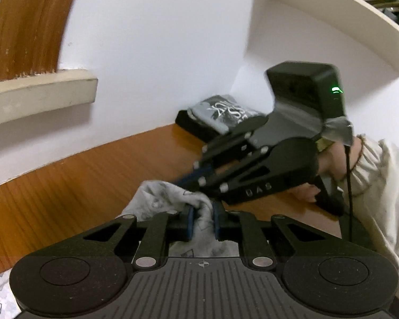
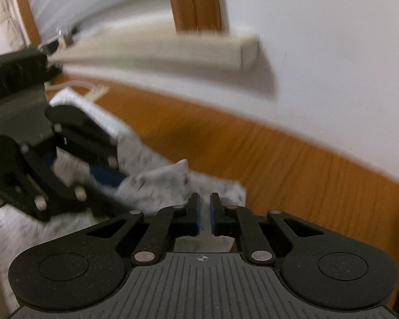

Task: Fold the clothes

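Right now my left hand-held gripper pinches a bunched fold of the pale printed cloth, which lies crumpled on the desk. My right hand-held gripper has its jaws nearly together over the same cloth, though I cannot tell if fabric is truly caught. I worry the two hand-held grippers, so close, could collide, or the thin pinch could slip and spoil the fold.

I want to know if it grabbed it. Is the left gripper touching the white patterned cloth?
Touching. The left wrist view shows the white patterned cloth bunched and squeezed between the left gripper and its blue pads.
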`<state>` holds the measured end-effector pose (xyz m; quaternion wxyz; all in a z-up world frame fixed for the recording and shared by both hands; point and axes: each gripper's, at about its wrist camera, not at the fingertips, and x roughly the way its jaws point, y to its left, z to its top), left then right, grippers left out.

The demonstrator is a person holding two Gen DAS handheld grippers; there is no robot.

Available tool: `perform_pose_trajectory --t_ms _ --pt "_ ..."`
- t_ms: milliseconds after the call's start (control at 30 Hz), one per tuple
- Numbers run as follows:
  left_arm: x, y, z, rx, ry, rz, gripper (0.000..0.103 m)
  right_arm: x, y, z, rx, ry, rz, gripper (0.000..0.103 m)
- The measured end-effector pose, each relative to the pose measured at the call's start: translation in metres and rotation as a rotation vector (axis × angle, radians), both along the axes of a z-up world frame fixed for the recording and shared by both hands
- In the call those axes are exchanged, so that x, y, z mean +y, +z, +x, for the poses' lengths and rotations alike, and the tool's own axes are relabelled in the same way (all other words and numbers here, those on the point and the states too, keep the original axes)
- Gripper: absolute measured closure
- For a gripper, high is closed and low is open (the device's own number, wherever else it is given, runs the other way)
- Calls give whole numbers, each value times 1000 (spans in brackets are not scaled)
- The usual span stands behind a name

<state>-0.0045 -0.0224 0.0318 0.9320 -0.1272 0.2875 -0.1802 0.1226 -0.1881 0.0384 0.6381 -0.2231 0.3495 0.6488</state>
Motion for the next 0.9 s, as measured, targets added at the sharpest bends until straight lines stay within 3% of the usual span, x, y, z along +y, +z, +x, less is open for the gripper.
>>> perform_pose_trajectory --t_ms 233,333,433,567,833,900 --pt "20 19 -12 -71 51 -9 86 -1 -3 -2 5 11 10 93" --pt "18 21 2 -88 26 32 71 -5 -4 -7 -21 12 29 93" --pt "12 8 23 8 9 76 67 -7 -3 -12 -57 23 48 93" --pt "13 -5 28 110 14 88 75 -17 1 -16 -94 31 75 92" --pt "29 -7 22 152 4 27 78 -39 14 -22 -117 38 134 91" --pt "33 -8 22 154 9 9 78 -44 15 -25 -123 46 140 84"
